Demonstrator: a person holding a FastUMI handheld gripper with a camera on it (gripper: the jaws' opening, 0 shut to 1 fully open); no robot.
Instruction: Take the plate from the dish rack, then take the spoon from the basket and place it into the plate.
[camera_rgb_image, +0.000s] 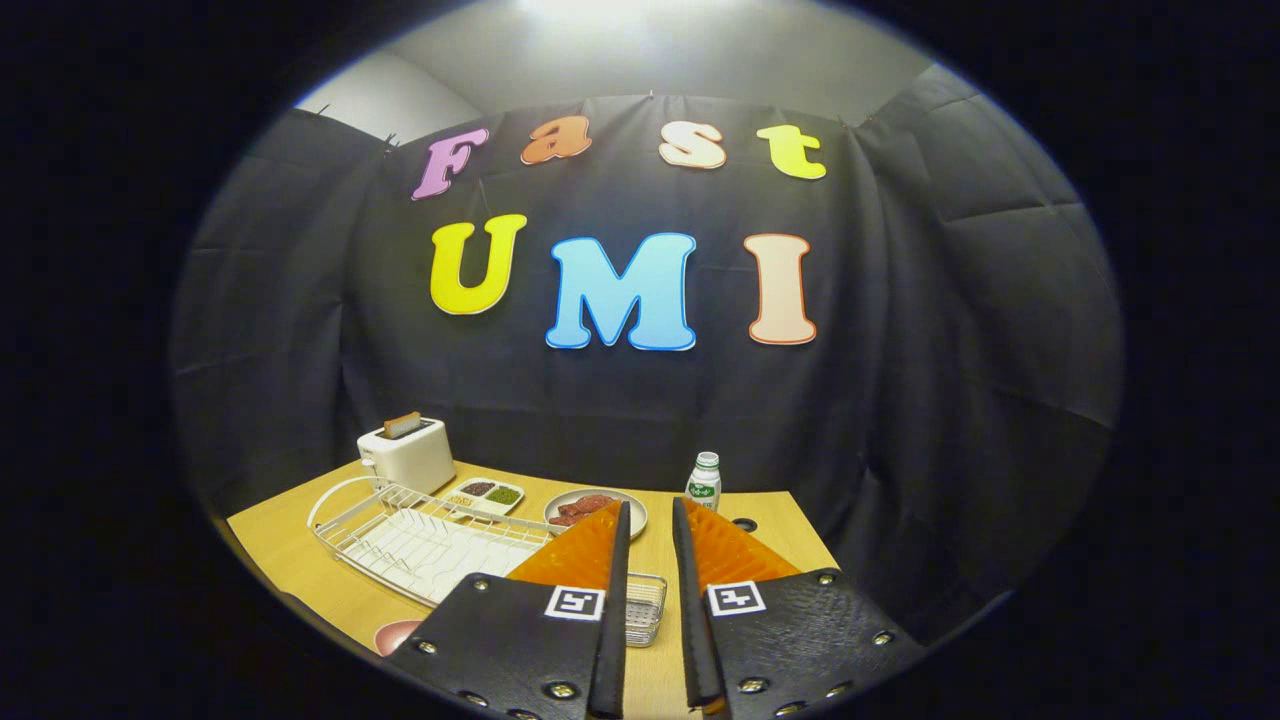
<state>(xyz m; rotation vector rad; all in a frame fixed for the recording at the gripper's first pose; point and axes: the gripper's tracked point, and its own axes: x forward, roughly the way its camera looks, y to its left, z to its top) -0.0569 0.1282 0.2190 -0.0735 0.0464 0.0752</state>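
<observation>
My gripper (651, 503) is held above the wooden table (300, 560), its fingers a narrow gap apart with nothing between them, so it is open. A white wire dish rack (420, 540) lies to the left of the fingers, and I see no dishes in its slots. A small wire mesh basket (648, 605) sits below the fingers, mostly hidden by the left one, and its contents are hidden. Part of a pink plate (395, 635) lies flat on the table near the front edge, to the left of the gripper body.
A white toaster (405, 455) with bread in it stands at the back left. Beyond the rack are a small two-part dish (485, 493) and a grey plate of meat (590, 508). A small white bottle (704, 482) stands beyond the right finger.
</observation>
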